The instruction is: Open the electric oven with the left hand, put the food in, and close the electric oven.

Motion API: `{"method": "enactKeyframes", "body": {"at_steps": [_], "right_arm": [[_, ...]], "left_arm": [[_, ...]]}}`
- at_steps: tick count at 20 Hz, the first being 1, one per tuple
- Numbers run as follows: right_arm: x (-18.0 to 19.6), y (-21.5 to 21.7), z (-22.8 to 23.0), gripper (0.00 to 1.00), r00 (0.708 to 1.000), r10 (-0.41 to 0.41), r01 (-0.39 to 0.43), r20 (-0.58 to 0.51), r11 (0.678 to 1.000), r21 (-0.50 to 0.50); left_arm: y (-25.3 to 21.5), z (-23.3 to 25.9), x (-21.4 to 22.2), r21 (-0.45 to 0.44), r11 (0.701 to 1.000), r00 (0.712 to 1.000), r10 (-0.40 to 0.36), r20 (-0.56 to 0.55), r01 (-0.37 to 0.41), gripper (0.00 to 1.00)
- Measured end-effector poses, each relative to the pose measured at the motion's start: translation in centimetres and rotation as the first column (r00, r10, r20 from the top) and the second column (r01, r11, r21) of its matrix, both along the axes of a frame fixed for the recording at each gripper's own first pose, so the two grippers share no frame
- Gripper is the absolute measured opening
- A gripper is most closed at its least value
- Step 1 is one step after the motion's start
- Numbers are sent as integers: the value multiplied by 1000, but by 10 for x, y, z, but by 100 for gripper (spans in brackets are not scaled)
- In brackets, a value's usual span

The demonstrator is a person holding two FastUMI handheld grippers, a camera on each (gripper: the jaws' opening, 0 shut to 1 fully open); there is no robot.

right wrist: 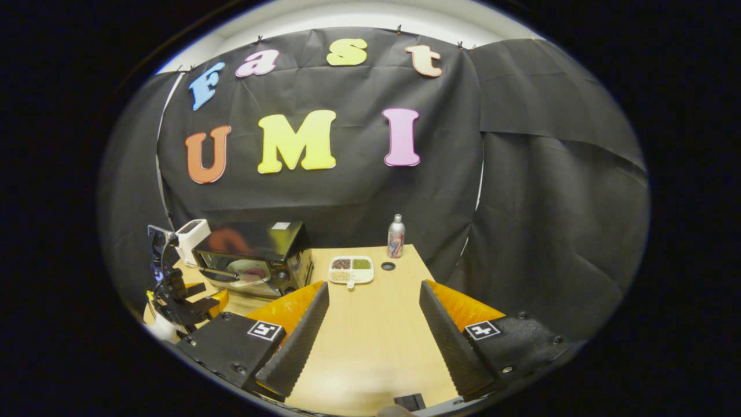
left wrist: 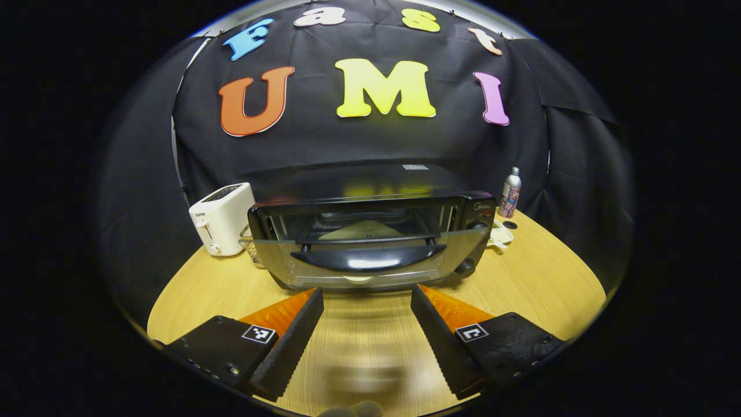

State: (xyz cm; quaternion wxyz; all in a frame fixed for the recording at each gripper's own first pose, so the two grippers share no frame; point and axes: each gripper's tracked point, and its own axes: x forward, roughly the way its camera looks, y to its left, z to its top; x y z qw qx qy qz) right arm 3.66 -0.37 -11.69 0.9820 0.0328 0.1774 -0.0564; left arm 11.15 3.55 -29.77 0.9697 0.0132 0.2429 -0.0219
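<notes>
In the left gripper view the toaster [left wrist: 223, 219] stands at the far left of the table [left wrist: 544, 278], and just beside it, filling the middle, is the oven [left wrist: 370, 231]. Its glass door [left wrist: 365, 255] looks tipped a little way out from the top, though I cannot tell how far it is open. The handle [left wrist: 370, 258] is a dark bar whose long axis runs side to side, straight across the line of the left gripper [left wrist: 367, 315]. That gripper is spread wide with nothing between its fingers, and the handle lies dead ahead and slightly above it, near but apart. To the right of the oven a bottle [left wrist: 510, 193] stands at the back edge. In the right gripper view the left gripper [right wrist: 191, 304] shows at the far left in front of the oven [right wrist: 255, 258]; further right, just beside the oven, sits the food tray [right wrist: 351, 270], then a small dark ring [right wrist: 388, 266] and the bottle [right wrist: 396, 236]. The right gripper [right wrist: 373, 324] is also spread and empty, well back from the tray, which lies ahead and slightly left of it. The left gripper is plainly the nearer one to the handle, so the door step probably turns on it meeting that crosswise bar squarely.
</notes>
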Motion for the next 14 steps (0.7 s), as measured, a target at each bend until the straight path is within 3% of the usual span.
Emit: {"method": "enactKeyframes", "body": {"at_steps": [7,14], "right_arm": [[1,3,10,100,1000,12,-12,17,1000,-12],[-2,29,36,100,995,54,-52,87,998,-30]], "left_arm": [[-9,12,-15,-6,1000,1000,-16,8,16,97],[-3,113,-38,-15,1000,985,-25,173,28,96]]}}
